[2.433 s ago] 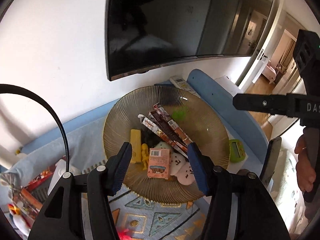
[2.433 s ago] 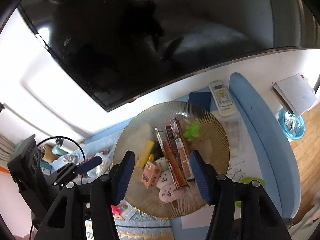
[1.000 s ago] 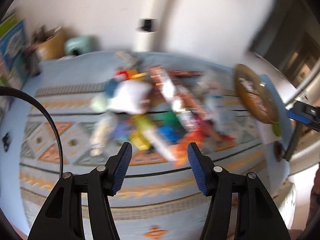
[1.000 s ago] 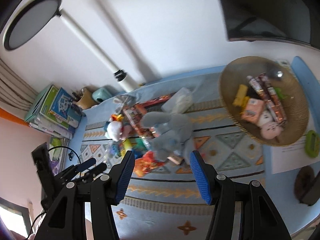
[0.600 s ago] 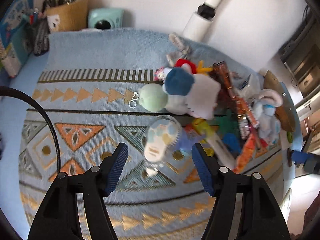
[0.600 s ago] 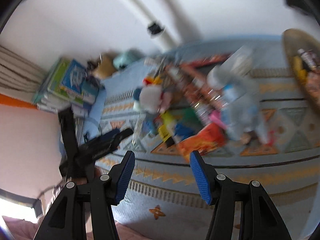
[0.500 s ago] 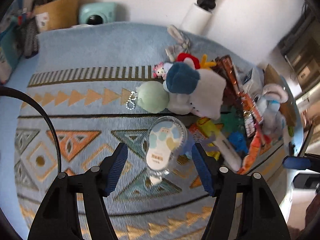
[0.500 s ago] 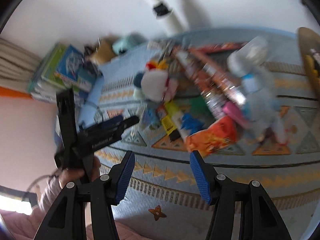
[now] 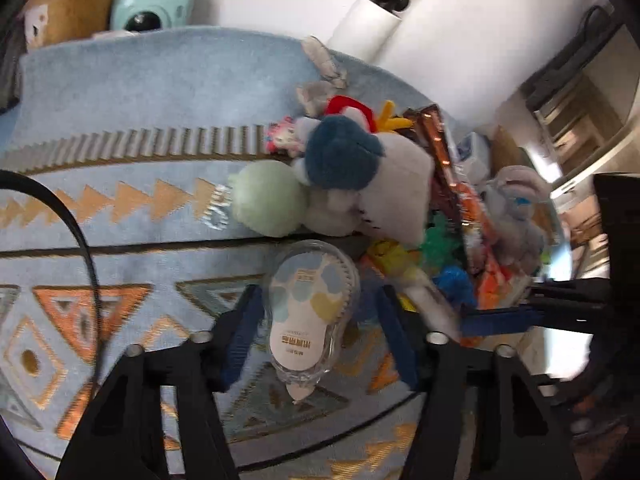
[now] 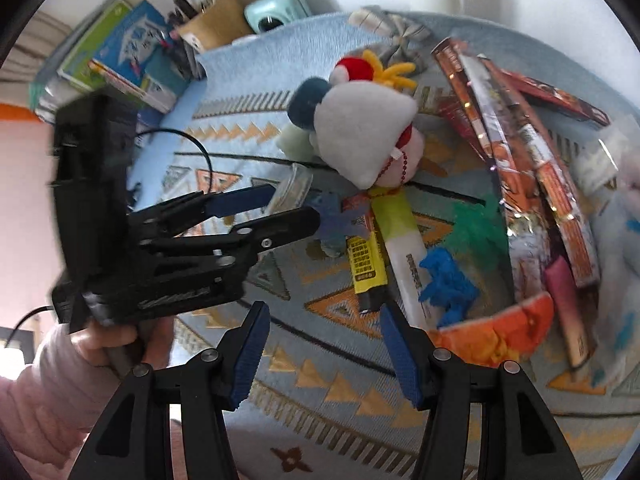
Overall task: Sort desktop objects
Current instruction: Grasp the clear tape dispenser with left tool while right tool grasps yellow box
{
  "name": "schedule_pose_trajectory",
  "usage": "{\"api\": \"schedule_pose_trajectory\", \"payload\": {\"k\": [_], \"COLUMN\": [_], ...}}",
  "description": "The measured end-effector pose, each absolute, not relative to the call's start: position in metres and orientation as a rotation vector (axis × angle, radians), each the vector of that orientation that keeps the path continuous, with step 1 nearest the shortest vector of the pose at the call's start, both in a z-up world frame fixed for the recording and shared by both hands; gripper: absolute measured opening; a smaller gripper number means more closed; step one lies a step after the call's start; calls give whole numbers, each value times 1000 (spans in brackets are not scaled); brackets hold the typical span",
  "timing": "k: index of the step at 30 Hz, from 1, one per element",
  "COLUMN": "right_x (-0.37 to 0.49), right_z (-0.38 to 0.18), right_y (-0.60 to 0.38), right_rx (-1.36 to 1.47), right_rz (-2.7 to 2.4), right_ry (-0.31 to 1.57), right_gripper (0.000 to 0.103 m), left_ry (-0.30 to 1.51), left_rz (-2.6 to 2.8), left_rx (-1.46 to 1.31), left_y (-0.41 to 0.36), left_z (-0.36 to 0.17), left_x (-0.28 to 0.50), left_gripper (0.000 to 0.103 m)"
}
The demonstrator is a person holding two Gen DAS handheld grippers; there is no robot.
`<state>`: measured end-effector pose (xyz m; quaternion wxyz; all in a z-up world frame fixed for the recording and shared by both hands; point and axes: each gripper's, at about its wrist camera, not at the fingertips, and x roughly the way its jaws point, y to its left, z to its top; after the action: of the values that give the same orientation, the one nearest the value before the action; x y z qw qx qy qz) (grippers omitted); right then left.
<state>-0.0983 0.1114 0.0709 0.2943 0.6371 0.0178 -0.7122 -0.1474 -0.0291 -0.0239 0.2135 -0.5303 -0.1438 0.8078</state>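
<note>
1. Two grippers were in play over the patterned blue mat (image 9: 120, 92). Your left gripper (image 9: 316, 332) straddled the correction tape dispenser (image 9: 310, 312), which lay flat on the mat just in front of the plush pile.
2. The left jaws had just been closing, with the dispenser between them. In the left wrist view a gap showed on both sides of the clear shell, so the pads (image 9: 244, 332) had not yet clamped and the dispenser was not held.
3. Your right gripper (image 10: 324, 356) hung released and empty above the mat, its fingers wide apart, with the yellow marker (image 10: 366, 268) and the white tube (image 10: 404, 248) lying just beyond its tips.
4. Judged from this, the step in hand was the pickup of the dispenser, one item out of a heap that was mostly unsorted: the white plush (image 10: 360, 136), the green ball (image 9: 268, 200), the snack boxes (image 10: 520, 152) and the blue figure (image 10: 448, 280) all lay on the mat.
5. The next move called for you to finish closing squarely on the flat sides of the shell, then lift straight up. The smooth, rounded plastic could slip or twist if gripped near its tapered nose.
</note>
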Motion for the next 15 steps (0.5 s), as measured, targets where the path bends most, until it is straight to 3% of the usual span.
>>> {"api": "schedule_pose_trajectory", "payload": {"k": [4, 9, 13, 15], "right_x": [-100, -99, -99, -99], "right_z": [63, 53, 47, 47], "right_y": [106, 97, 94, 92], "right_rx": [1686, 1676, 1673, 1667], "right_rz": [-1895, -1983, -2022, -2045], "right_ry": [58, 199, 270, 311], "right_gripper": [56, 51, 39, 38], "left_ry": [-337, -372, -384, -379], "left_rz": [2274, 2336, 2369, 2381], "left_rx": [-1467, -1487, -1515, -1525], "left_y": [-25, -51, -70, -76], "left_z": [-20, -14, -12, -11], "left_x": [-142, -131, -127, -126], "left_gripper": [43, 43, 43, 43]}}
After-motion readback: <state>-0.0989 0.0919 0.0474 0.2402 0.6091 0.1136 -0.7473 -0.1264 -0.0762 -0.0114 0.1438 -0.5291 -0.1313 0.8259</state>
